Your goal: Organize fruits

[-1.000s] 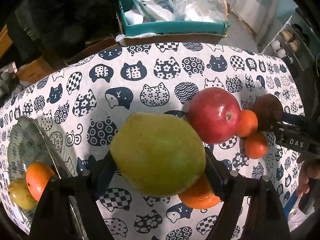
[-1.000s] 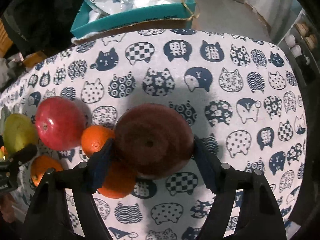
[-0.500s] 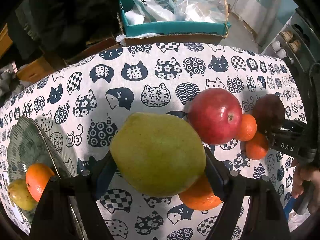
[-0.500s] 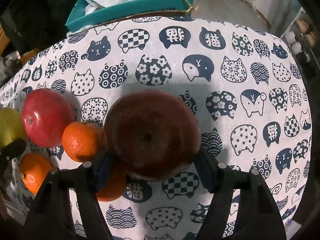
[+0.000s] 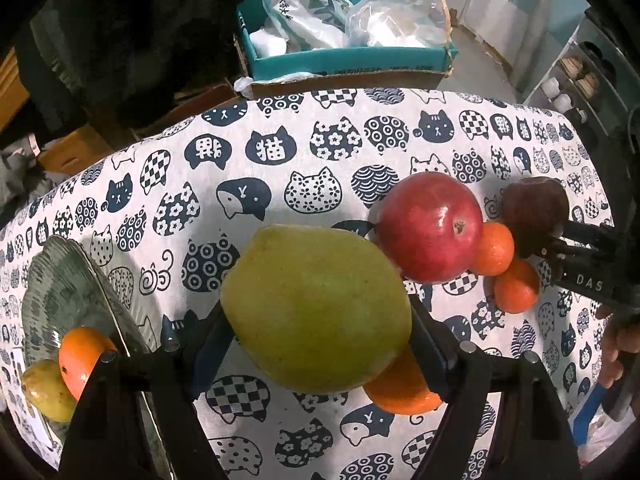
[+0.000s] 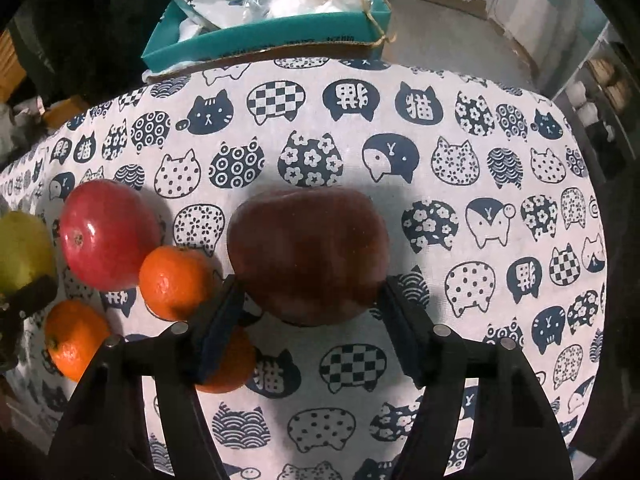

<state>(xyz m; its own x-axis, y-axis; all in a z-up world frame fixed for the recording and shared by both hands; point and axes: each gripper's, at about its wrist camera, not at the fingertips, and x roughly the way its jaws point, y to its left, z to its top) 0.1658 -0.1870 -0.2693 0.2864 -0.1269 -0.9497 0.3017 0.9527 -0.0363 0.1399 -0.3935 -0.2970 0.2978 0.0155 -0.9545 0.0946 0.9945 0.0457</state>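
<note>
- The left claw (image 5: 318,328) holds a green pear (image 5: 316,308) between its pads, pressed on both sides, above the bench (image 5: 280,184).
- The right claw (image 6: 308,312) grips a dark red apple (image 6: 308,252), its pads against the fruit's lower flanks.
- A bright red apple (image 6: 108,232) and three tangerines (image 6: 174,282) lie between the two claws.
- A glass plate (image 5: 68,292) at the bench's left edge carries an orange (image 5: 82,354) and a small pear (image 5: 46,390).

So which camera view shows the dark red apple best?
The right wrist view: the dark red apple fills the centre, between the right tongs. In the left wrist view it sits small at the right edge, partly hidden by those tongs.
</note>
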